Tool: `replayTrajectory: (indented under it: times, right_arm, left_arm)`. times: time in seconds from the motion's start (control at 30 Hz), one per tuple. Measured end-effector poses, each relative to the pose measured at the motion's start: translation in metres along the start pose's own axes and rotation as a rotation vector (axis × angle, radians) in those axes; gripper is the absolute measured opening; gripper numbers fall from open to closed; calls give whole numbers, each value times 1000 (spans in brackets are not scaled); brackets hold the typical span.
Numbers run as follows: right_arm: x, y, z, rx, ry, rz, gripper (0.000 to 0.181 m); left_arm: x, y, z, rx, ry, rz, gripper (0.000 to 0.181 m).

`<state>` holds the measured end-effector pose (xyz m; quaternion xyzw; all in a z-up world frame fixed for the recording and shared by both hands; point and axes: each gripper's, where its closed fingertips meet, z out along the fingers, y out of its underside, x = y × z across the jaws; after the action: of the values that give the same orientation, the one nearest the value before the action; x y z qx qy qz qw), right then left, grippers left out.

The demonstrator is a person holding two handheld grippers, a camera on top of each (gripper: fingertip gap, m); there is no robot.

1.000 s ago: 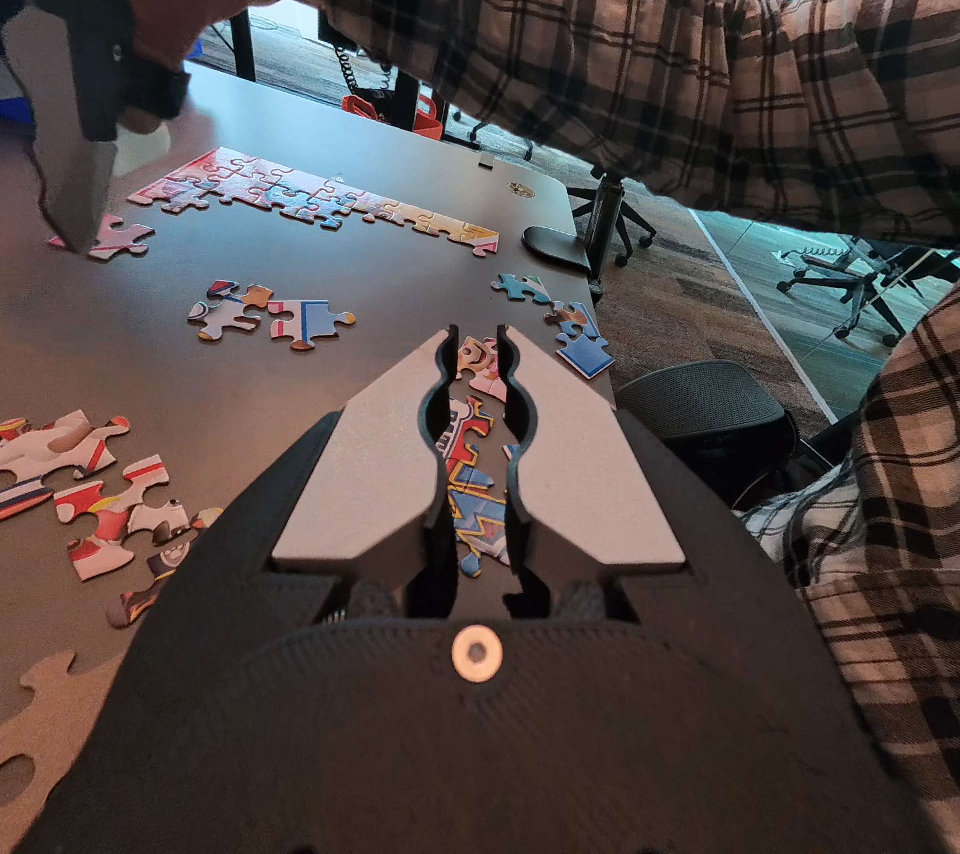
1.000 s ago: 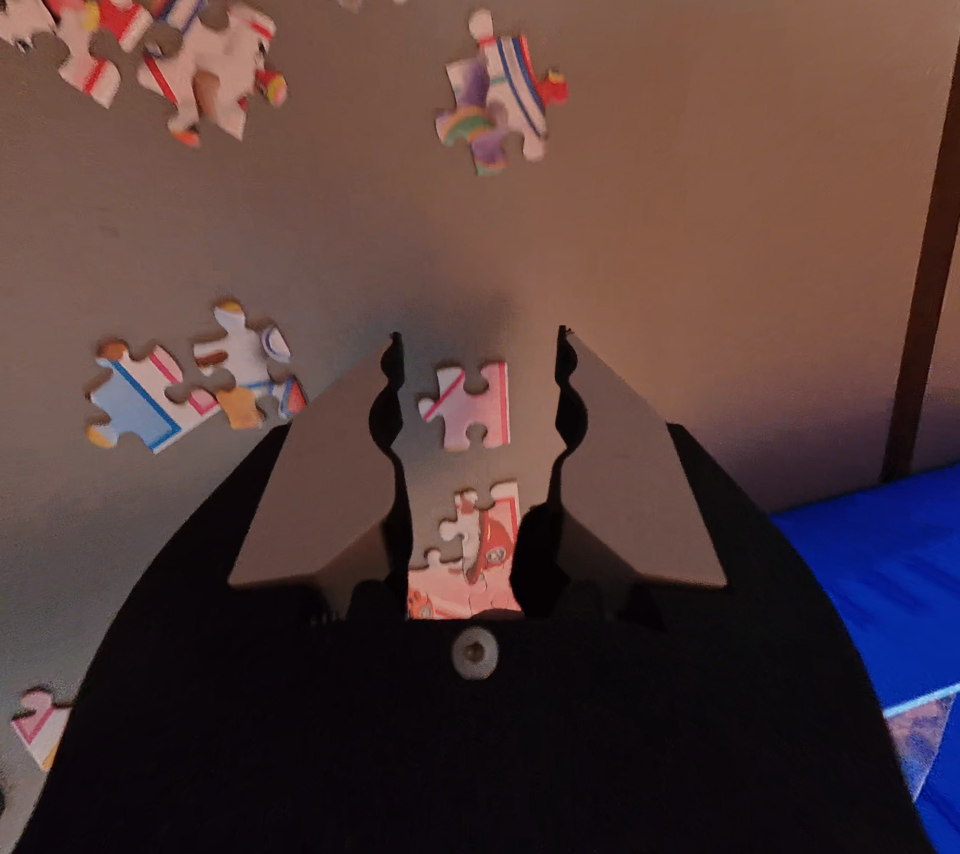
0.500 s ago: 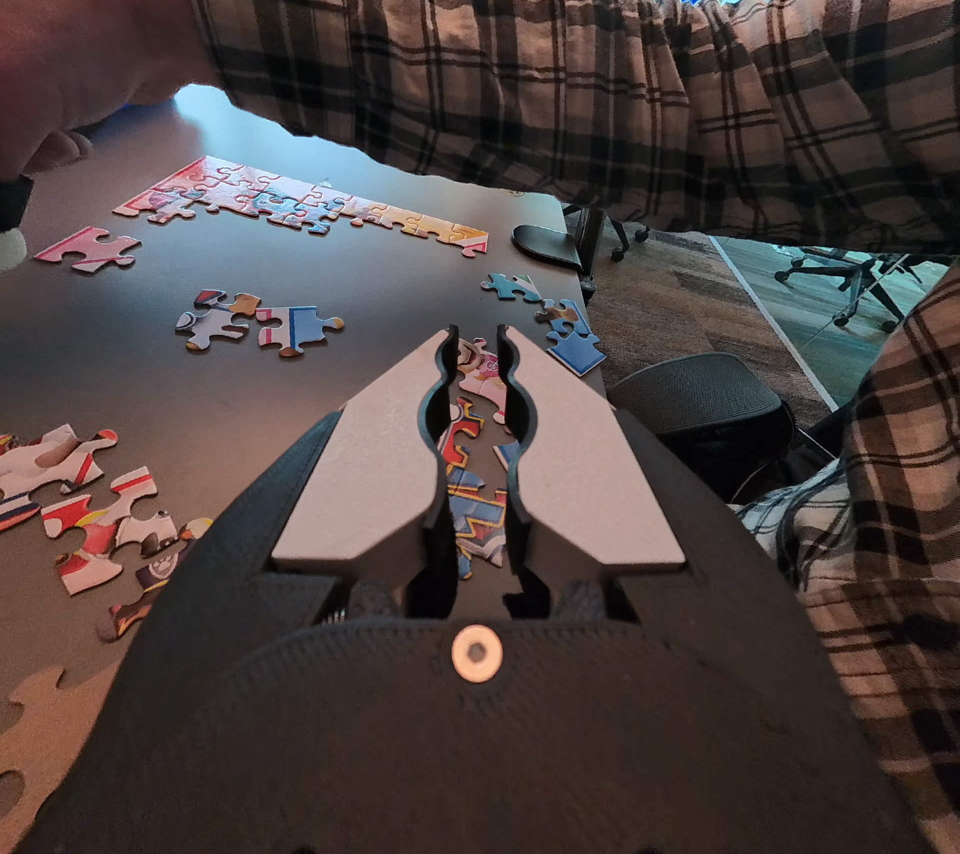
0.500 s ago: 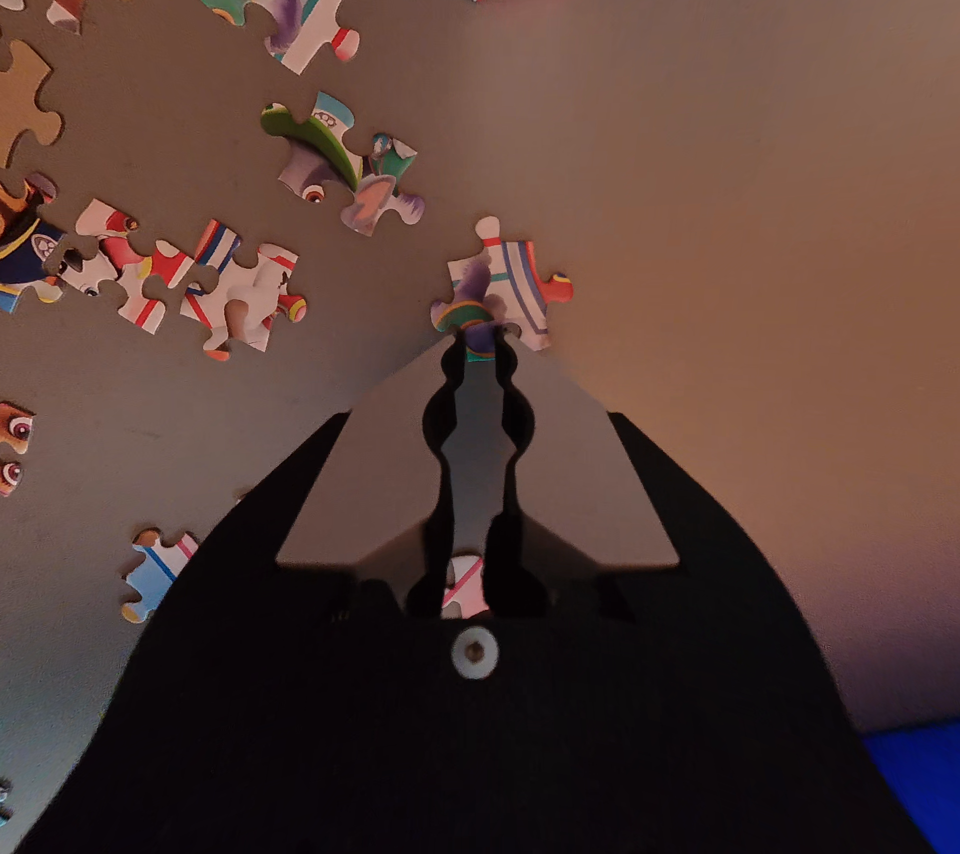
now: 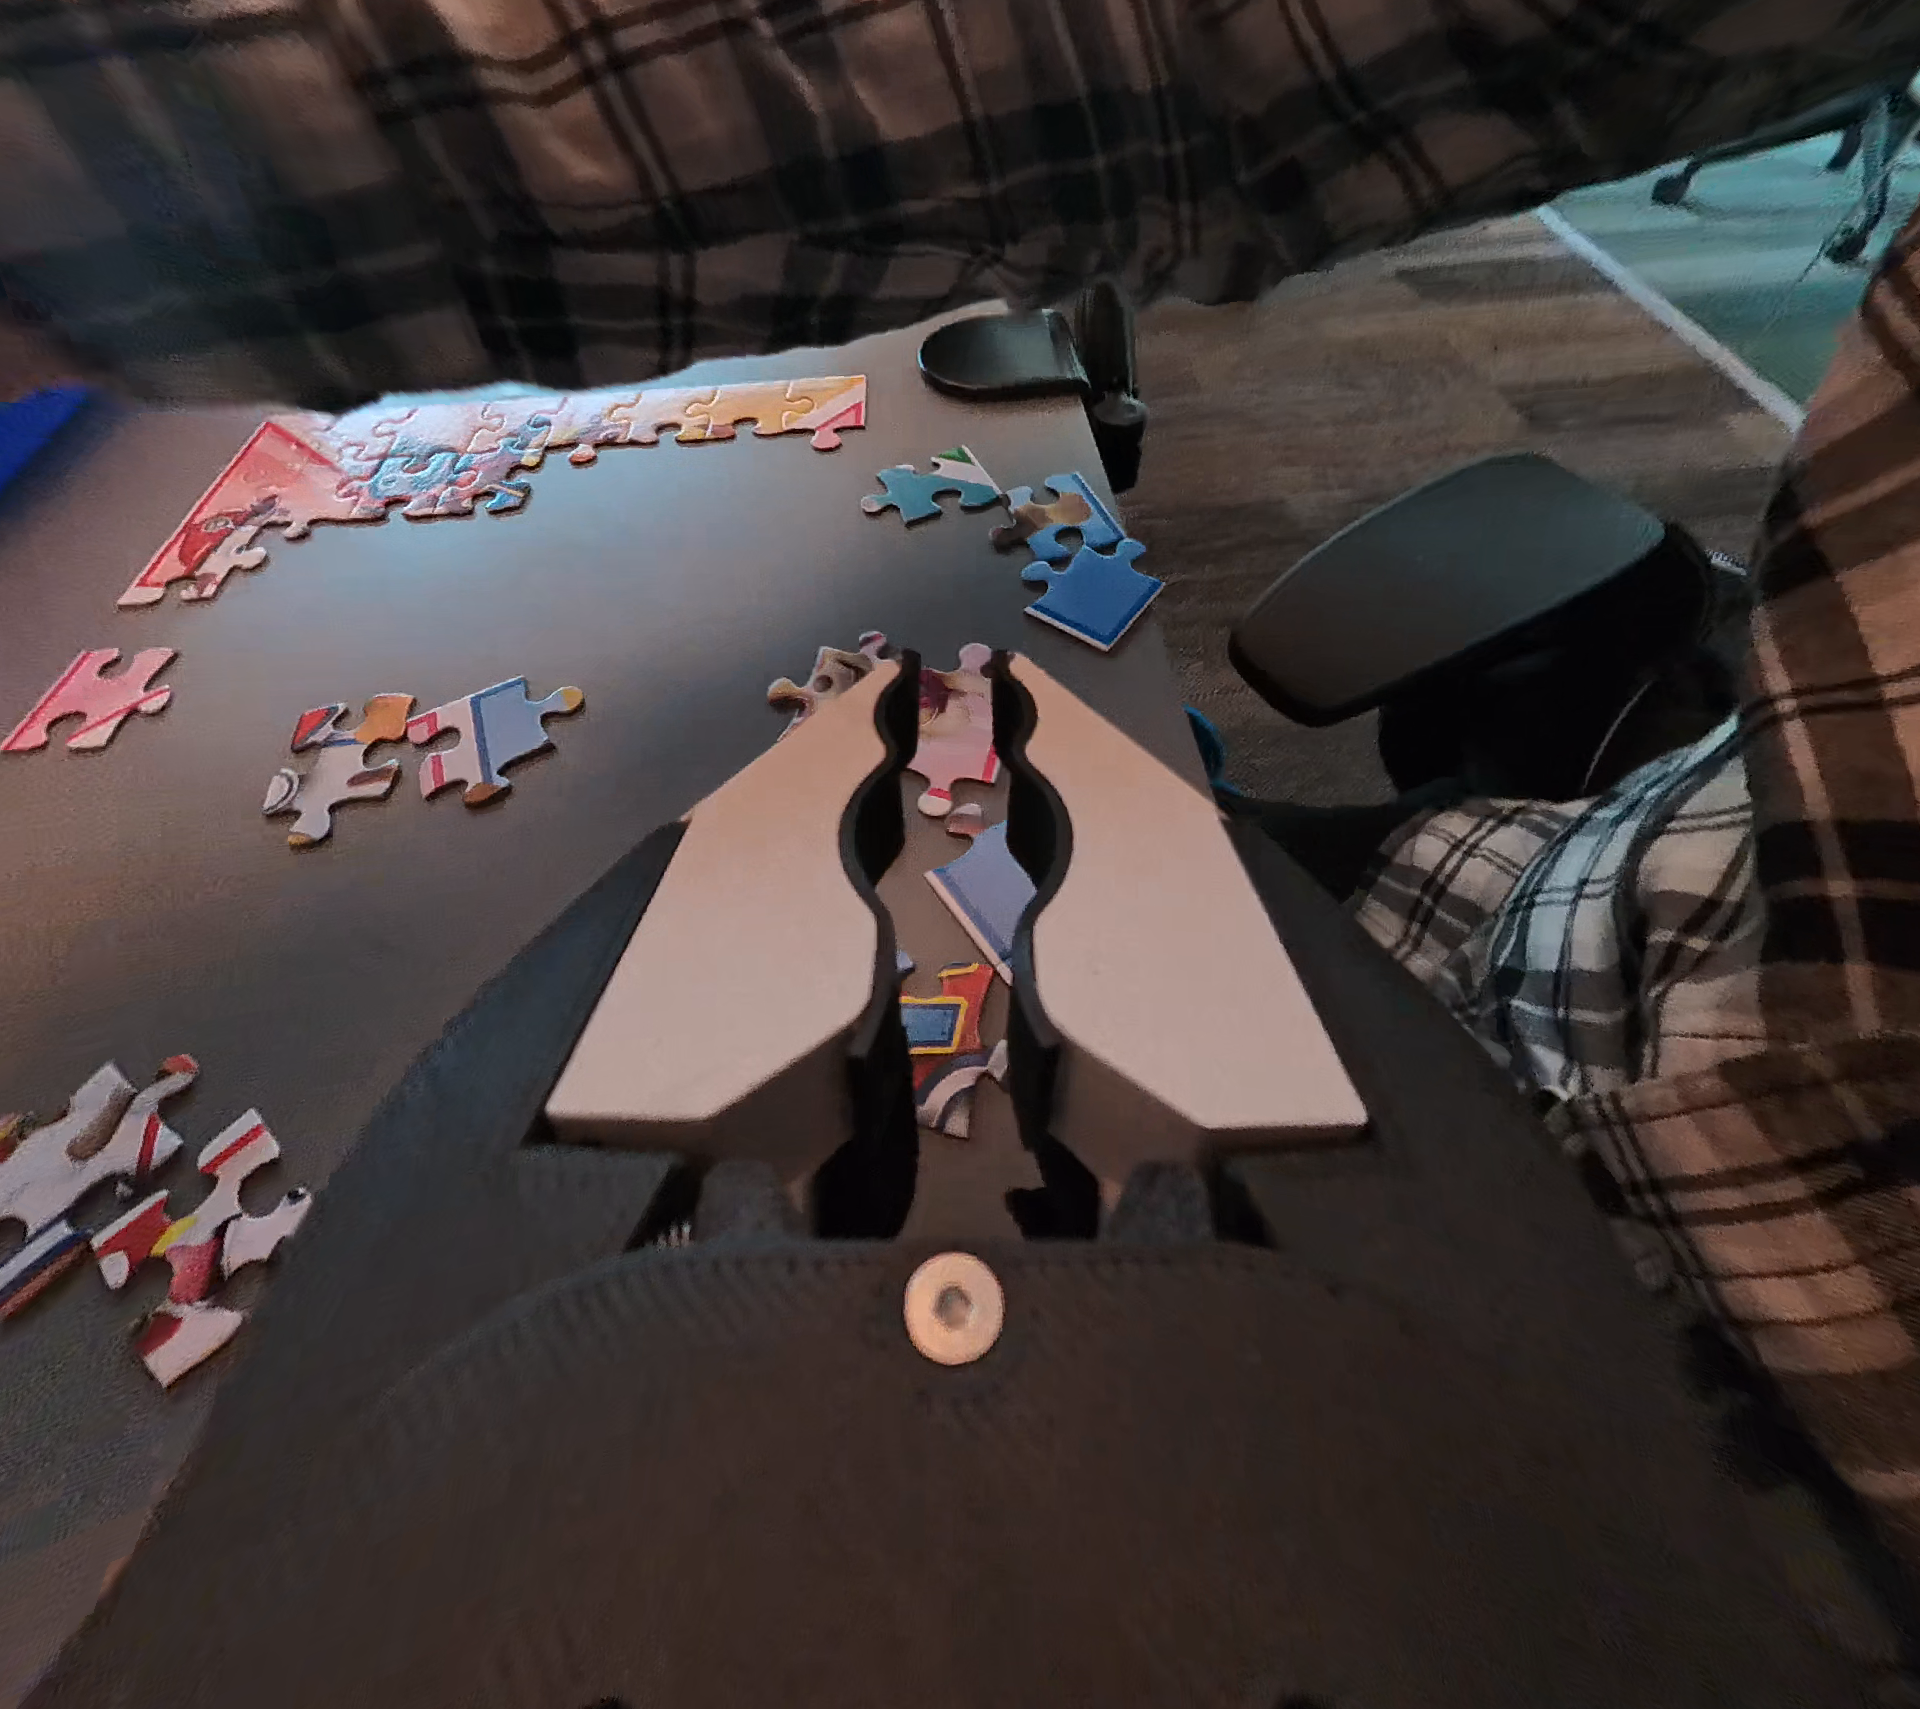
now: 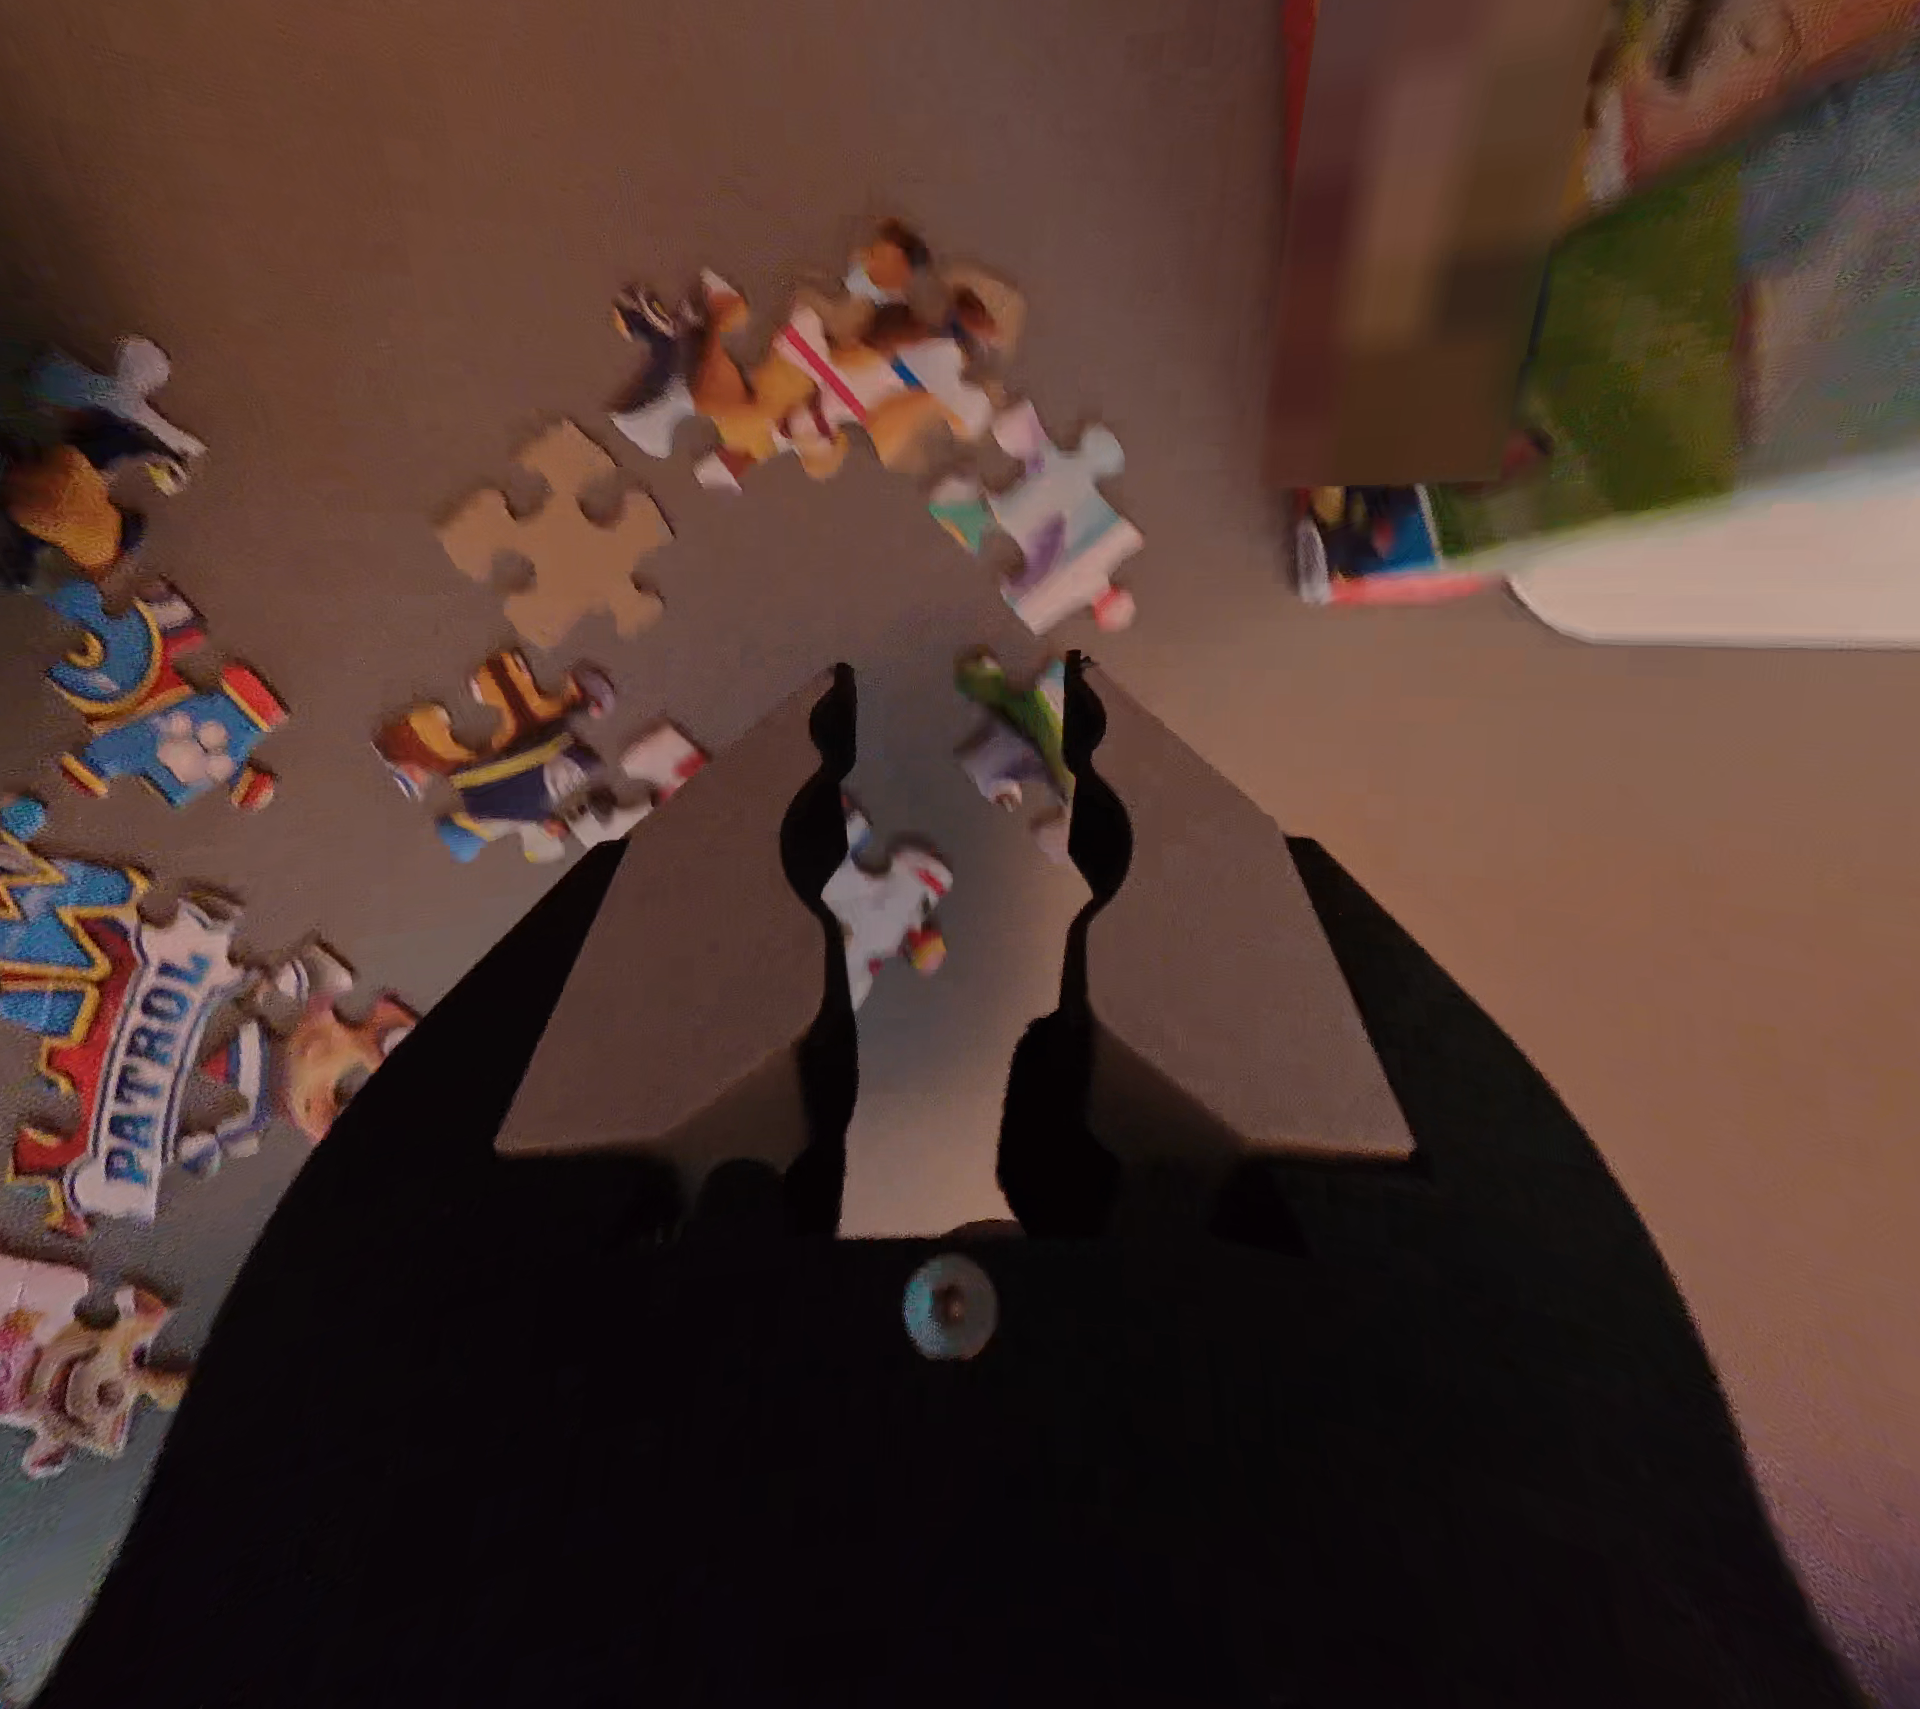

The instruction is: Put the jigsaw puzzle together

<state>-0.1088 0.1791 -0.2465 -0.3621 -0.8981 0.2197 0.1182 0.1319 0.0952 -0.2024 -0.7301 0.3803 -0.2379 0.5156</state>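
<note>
A plaid sleeve (image 5: 935,49) stretched across the far side of the dark table (image 5: 644,579). A black chair (image 5: 1455,579) stood to the right, beside the table, on the brown floor (image 5: 1403,350).

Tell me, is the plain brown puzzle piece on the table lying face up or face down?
Face down. The brown puzzle piece shows only bare cardboard, while the pieces around it, such as the blue piece, show printed colours.
</note>
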Motion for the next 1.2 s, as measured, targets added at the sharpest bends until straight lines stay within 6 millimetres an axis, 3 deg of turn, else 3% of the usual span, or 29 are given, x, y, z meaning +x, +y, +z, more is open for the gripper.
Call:
replayTrajectory:
  times: [0.17,0.27,0.3,0.43,0.63,0.67,0.77,0.93,1.03,1.2]
  right_arm:
    - [-16,-37,33,30,-47,-14,52]
    - [-15,-40,52,-7,-39,12,52]
    - [-15,-44,54,10,-47,37,50]
    - [-12,-45,54,29,-58,82,13]
    - [-24,-37,49,-3,-108,68,1]
    - [-28,-36,48,-15,-119,62,2]
    - [-52,-34,43,-29,-220,47,35]
    - [-49,-33,37,-12,-146,95,47]
    - [-61,-32,44,-28,-150,53,60]
    - [-76,-40,49,-11,-109,-58,58]
  left_arm:
    - [4,2,2,-18,2,28,11]
    - [4,1,1,-10,0,27,12]
    - [4,0,0,-9,0,29,12]
    - [5,0,0,-6,1,31,12]
    - [5,-1,0,-3,-1,35,12]
    - [5,-1,0,-2,-2,37,12]
    - [6,-2,0,-2,-1,40,12]
    - [7,-1,0,-10,-4,50,12]
    - [8,-1,0,-9,-2,55,12]
    - [7,-2,-1,-6,-8,59,11]
